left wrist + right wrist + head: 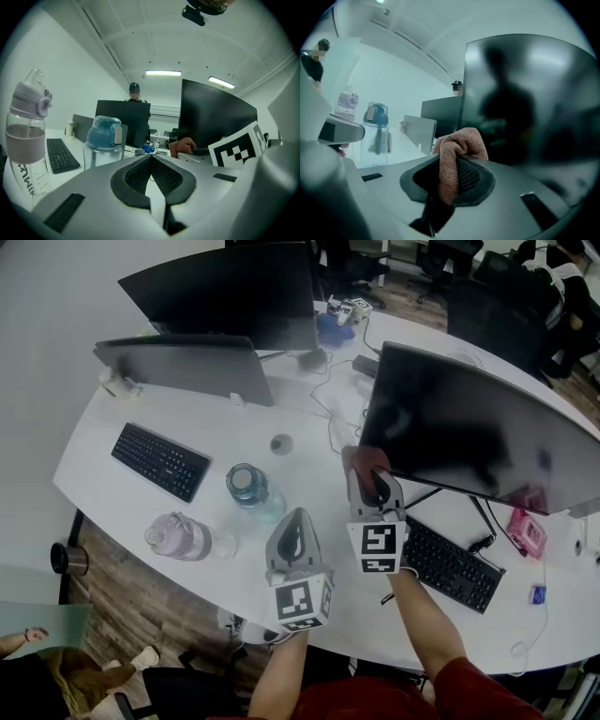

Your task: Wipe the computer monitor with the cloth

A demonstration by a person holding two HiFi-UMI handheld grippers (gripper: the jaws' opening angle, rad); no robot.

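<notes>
The black curved monitor [478, 432] stands at the right of the white desk; its dark screen [529, 103] fills the right gripper view. My right gripper [370, 486] is shut on a reddish-brown cloth [364, 463], bunched between the jaws [457, 159] and held at the monitor's lower left corner. My left gripper [292, 532] sits lower and to the left, over the desk, jaws shut with nothing between them [151, 176].
A blue-capped water bottle [251, 488] and a pink-capped bottle [178, 537] stand left of the left gripper. Black keyboards lie at the left [159, 460] and under the monitor [455, 566]. Two other monitors [230, 287] stand at the back. A pink object [527, 529] sits at right.
</notes>
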